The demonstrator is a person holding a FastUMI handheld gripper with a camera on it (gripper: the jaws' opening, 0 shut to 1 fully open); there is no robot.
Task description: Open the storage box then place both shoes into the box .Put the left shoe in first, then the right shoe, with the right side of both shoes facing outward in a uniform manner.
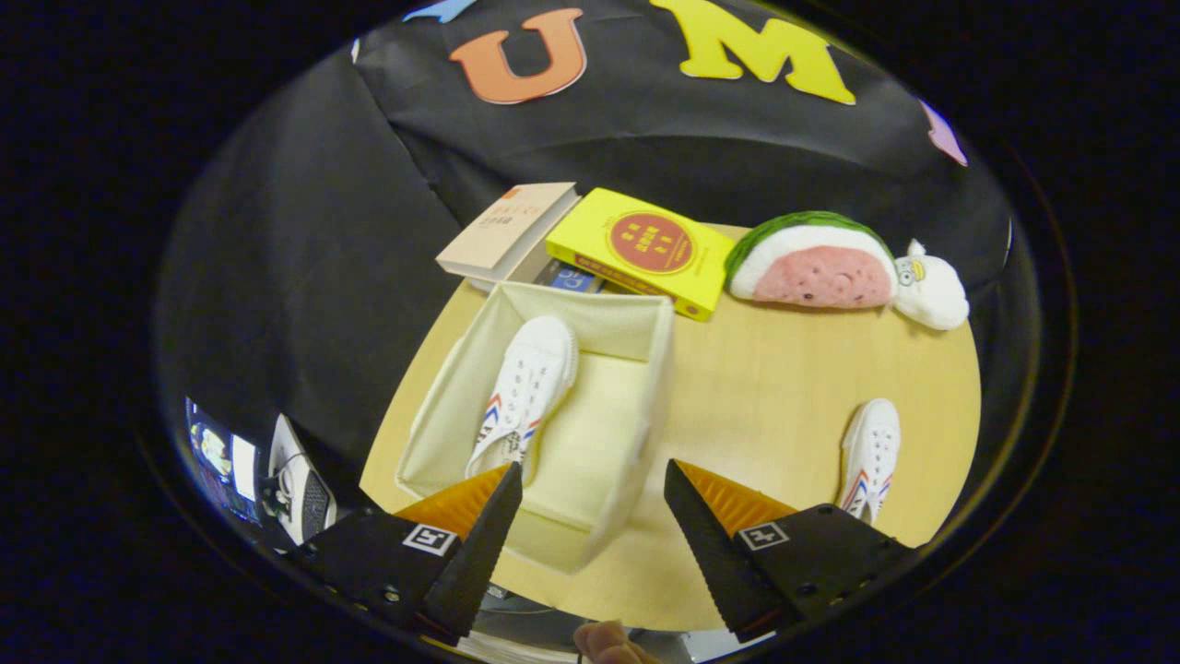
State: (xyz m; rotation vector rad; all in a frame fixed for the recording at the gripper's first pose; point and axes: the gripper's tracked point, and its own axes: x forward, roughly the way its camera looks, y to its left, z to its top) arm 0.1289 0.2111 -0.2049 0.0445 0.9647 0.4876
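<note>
A: Where does the gripper (593, 480) stand?

B: Its two fingers (484, 535) sit spread wide apart with nothing between them. They hang above the near rim of the storage box (590, 443), over its near right corner.

A: And the box itself?

B: It is a cream fabric box, open at the top, resting on the round wooden table (784, 387). From the gap between the fingers it runs off toward 11 o'clock.

A: What lies inside?

B: One white shoe (525, 392) with red and blue stripes on its side. It lies along the left part of the box, toe pointing away toward 12 o'clock and heel near the left fingertip. The right part of the box floor is bare.

A: The other one?

B: A second white shoe (871, 456) with matching stripes lies on the table at about 3 o'clock from the gripper, well apart from the box and just beyond the right finger. Its toe also points away.

A: Anything farther off?

B: Beyond the box, at 12 o'clock, a yellow book (641, 249) lies beside a tan book (507, 231), and a blue book (572, 277) peeks out under them. At about 1 o'clock a watermelon plush (811, 263) rests on the table, touching a small white plush (931, 290).

A: Anything nearer?

B: A fingertip of the person's hand (608, 643) shows below the fingers at 6 o'clock.
</note>
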